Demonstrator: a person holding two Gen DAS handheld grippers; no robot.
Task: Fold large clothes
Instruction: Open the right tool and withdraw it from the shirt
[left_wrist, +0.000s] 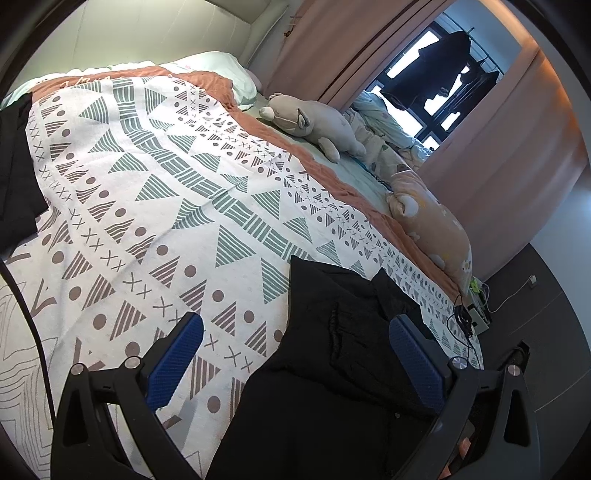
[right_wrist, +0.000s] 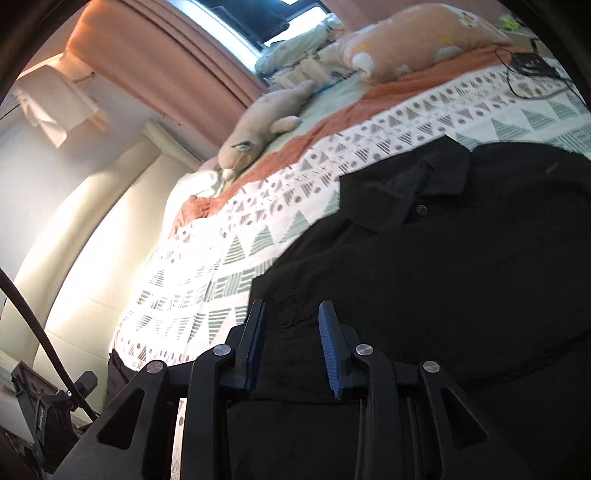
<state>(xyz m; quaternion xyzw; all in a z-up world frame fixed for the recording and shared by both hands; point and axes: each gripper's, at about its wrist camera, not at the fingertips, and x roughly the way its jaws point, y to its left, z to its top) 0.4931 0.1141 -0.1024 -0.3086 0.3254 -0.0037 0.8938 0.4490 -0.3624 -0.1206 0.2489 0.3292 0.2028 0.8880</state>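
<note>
A black collared shirt (right_wrist: 443, 258) lies spread on the patterned blanket (right_wrist: 229, 258) of a bed, with its collar and top button (right_wrist: 420, 210) facing up. My right gripper (right_wrist: 293, 314) hovers over the shirt's near left edge. Its blue pads (right_wrist: 328, 339) stand a little apart, and no cloth is pinched between them. In the left wrist view the same shirt (left_wrist: 332, 350) fills the lower middle. My left gripper (left_wrist: 295, 328) is wide open above it, one finger over the blanket (left_wrist: 166, 166) and the other over the shirt. A second dark garment (left_wrist: 14, 166) lies at the left edge.
A grey plush toy (left_wrist: 314, 125) and an orange plush pillow (left_wrist: 432, 229) lie along the bed's far side. Pink curtains (left_wrist: 498, 166) and a window stand behind them. Black cables and a small box (left_wrist: 465, 317) sit at the bed's corner. A pale headboard (right_wrist: 92, 240) is at the left.
</note>
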